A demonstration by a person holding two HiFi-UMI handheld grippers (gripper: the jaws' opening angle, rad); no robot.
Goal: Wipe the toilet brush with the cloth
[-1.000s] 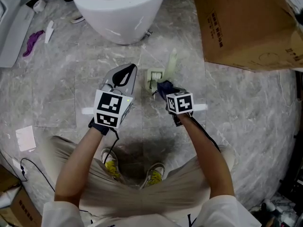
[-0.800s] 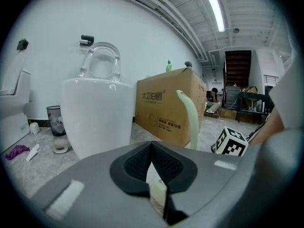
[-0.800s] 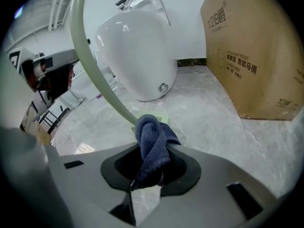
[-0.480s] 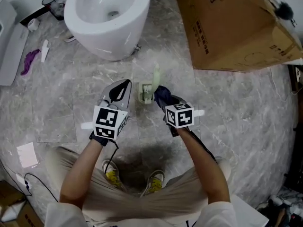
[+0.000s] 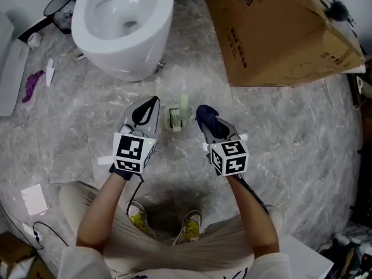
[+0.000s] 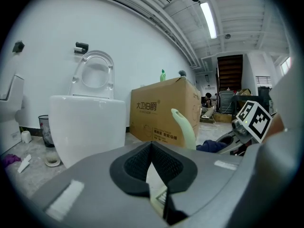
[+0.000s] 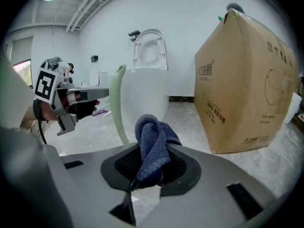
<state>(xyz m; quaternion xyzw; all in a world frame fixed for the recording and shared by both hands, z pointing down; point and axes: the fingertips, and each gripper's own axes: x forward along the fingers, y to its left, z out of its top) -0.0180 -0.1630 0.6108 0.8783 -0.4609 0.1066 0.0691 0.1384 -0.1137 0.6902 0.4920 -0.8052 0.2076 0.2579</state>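
A pale green toilet brush [image 5: 183, 103] stands upright in its holder [image 5: 175, 118] on the grey marble floor [image 5: 279, 132], directly ahead of the person and between the two hand-held tools. Its curved handle rises free, so either side can reach it.

Just to its right, the right tongs [image 5: 207, 120] pinch a bunched dark blue cloth [image 5: 205, 115], the wad poking out past the tips, likely so fabric rather than plastic meets the handle. The cloth is near the brush but not touching it.

Just to its left, the left tongs [image 5: 146, 106] are pressed together with nothing between them, perhaps ready to steady the brush.

Beyond stand a white toilet [image 5: 125, 22] and a large cardboard box [image 5: 273, 34].
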